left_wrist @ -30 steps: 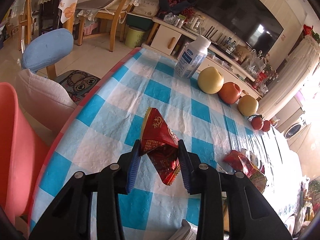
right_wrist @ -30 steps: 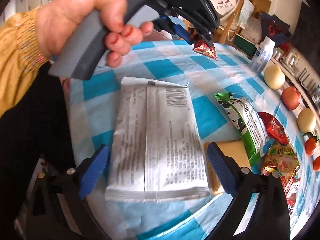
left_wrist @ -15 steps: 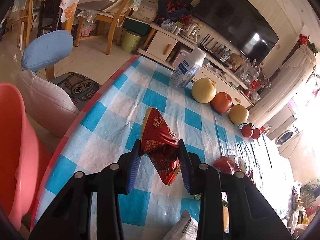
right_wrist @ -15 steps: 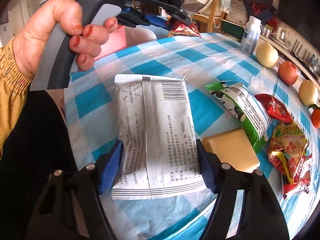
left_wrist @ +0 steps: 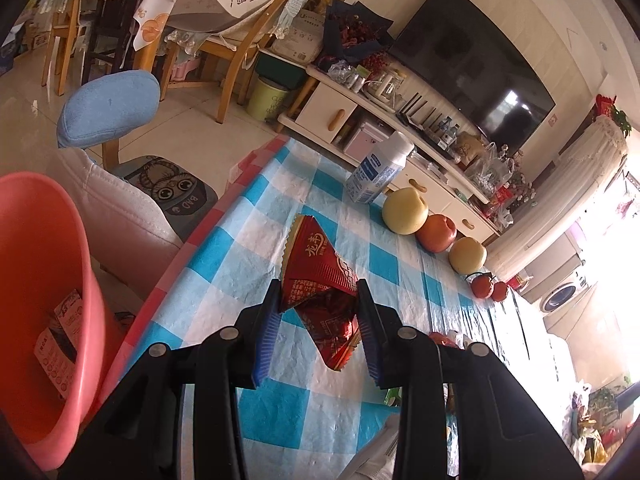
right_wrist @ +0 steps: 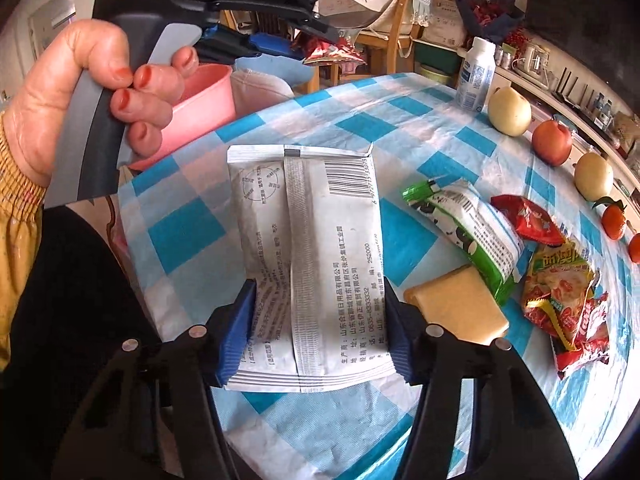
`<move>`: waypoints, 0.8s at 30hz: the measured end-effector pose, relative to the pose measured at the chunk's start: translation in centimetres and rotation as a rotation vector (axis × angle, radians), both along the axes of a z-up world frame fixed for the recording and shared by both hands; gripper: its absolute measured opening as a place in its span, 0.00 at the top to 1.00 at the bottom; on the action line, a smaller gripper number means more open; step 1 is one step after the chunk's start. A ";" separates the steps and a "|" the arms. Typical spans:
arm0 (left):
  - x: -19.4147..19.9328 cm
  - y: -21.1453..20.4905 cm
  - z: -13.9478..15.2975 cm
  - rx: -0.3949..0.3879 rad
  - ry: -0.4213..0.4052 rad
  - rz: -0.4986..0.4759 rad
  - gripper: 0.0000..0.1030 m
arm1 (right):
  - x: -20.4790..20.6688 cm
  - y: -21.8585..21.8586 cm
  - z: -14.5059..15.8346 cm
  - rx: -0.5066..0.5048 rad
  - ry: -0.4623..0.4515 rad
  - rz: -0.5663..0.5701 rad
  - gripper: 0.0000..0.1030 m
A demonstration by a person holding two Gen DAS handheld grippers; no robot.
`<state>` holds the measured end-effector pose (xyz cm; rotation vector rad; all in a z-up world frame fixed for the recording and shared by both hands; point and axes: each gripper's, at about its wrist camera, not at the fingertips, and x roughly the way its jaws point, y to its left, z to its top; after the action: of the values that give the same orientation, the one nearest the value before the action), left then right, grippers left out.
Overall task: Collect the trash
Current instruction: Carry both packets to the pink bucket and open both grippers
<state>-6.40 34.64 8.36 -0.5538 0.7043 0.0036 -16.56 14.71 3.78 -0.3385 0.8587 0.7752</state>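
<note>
My left gripper [left_wrist: 318, 320] is shut on a crumpled red snack wrapper [left_wrist: 316, 264] and holds it above the blue-checked table [left_wrist: 248, 256]. A pink bucket [left_wrist: 40, 280] with some trash inside stands off the table's left edge. In the right wrist view the left gripper [right_wrist: 320, 36], in a person's hand [right_wrist: 80, 92], hangs with the red wrapper [right_wrist: 332, 50] near the pink bucket [right_wrist: 208, 92]. My right gripper [right_wrist: 316, 328] is closing on a flat white printed packet [right_wrist: 308, 240]. Its blue pads press the packet's two long edges.
To the right lie a green packet [right_wrist: 472, 232], a tan block [right_wrist: 456, 308] and colourful wrappers [right_wrist: 560, 280]. A milk bottle [right_wrist: 476, 76], pears, an apple [right_wrist: 552, 144] and small oranges line the far edge. A blue chair [left_wrist: 108, 112] stands beyond the bucket.
The right jaws have closed in from wide open onto the white packet's edges. The left gripper has risen and shifted toward the pink bucket, with the red wrapper still in it.
</note>
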 end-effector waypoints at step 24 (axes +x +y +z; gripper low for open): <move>-10.3 20.0 1.8 0.025 0.015 0.488 0.62 | 2.5 23.3 5.2 -0.139 -0.153 0.367 0.41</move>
<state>-16.66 54.60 10.14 -0.6907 0.5691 0.4709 -14.05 38.01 8.95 -0.6837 0.7160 1.0166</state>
